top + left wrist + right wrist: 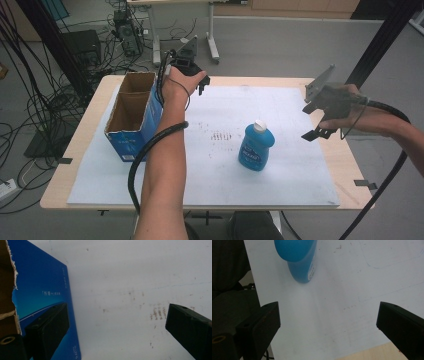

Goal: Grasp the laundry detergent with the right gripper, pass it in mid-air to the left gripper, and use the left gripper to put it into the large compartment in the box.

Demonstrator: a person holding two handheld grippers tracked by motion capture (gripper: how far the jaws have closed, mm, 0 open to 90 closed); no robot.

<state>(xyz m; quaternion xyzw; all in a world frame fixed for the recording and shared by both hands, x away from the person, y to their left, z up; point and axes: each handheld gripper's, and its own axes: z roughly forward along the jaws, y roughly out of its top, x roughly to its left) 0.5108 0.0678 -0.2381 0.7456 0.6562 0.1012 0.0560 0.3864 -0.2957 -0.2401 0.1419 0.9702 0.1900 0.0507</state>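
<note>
From above, a blue bottle (256, 147) with a white cap stands on the white board (280, 185) that covers the table, roughly at its middle and a little toward the near edge, well apart from both grippers. The right gripper (320, 131) hangs over the board's right edge, beside the bottle but not near it, and its jaws look spread, though from this height they are small and dark. The right gripper view settles it: the two black jaws stand wide with only bare board between them, and the bottle (299, 262) sits ahead of them at the top of the frame, its lower body rounded and its label partly legible. The left gripper (202, 86) is held at the far side of the board, just beside an open-topped blue carton (131, 137). Its own view shows its jaws also wide apart, one lying against the carton's blue side (42, 290), with the torn cardboard edge in close detail.
</note>
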